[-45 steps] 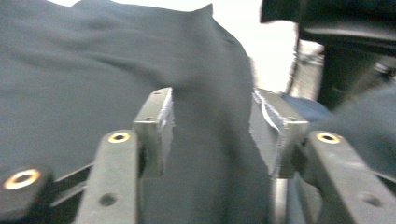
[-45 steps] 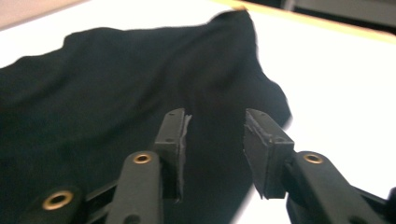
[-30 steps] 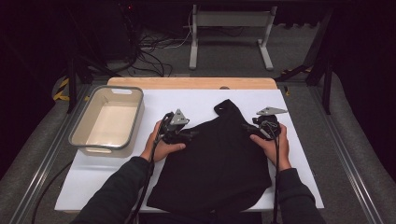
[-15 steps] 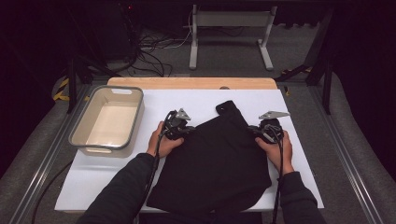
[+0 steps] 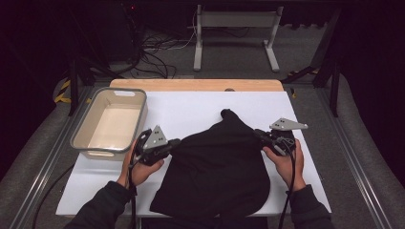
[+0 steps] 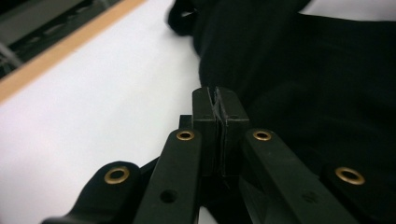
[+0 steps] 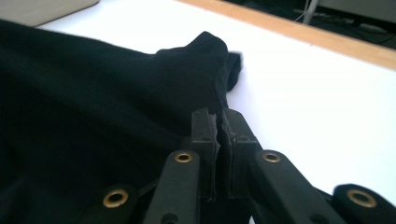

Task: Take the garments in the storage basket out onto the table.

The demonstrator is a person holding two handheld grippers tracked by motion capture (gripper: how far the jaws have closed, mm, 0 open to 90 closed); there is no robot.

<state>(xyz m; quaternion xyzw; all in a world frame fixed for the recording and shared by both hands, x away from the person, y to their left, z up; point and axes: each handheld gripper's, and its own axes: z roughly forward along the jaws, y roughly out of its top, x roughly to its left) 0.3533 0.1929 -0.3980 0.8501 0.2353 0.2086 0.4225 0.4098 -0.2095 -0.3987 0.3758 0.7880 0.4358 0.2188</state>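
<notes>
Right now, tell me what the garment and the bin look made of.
Garment: soft black fabric, matte; it drapes and creases. The exact fibre is unclear.
Bin: probably hard plastic, beige with a grey rim, smooth; its rounded corners and even walls look moulded.

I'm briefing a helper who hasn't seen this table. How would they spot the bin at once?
Start at the white table with its wooden far edge. At its left edge, beside the black cloth, sits the bin: a beige rectangular tub with a grey rim, the one rigid container there.
</notes>
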